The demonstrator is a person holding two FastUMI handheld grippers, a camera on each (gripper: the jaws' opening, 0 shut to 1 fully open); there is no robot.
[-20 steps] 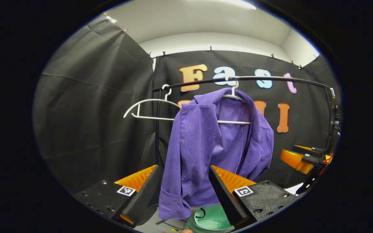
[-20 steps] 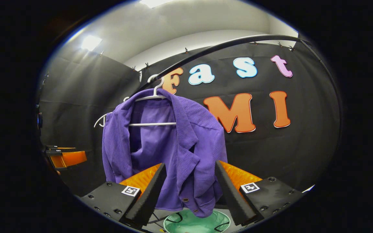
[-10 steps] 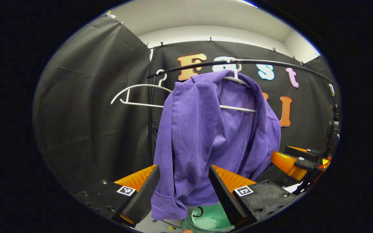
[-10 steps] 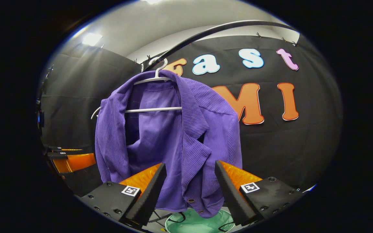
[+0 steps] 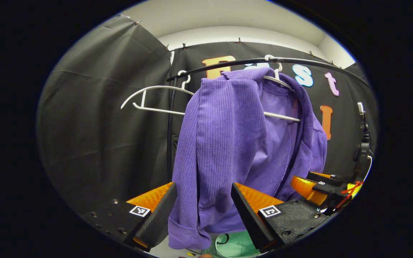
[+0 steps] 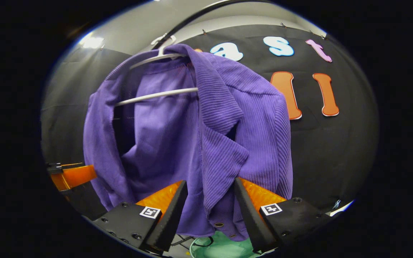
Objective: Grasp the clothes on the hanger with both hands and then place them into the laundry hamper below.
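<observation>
Both grippers, left (image 5: 200,209) and right (image 6: 208,211), stand spread before the purple corduroy jacket (image 5: 224,143); advance until cloth fills each gap, then pinch.

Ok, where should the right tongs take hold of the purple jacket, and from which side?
Grip the front panel of the purple jacket that hangs loose below the lapel, coming straight in from the front. That flap drops as a free edge right between the open right tongs, clear of the white hanger; the shoulders are draped over the hanger and would snag.
</observation>
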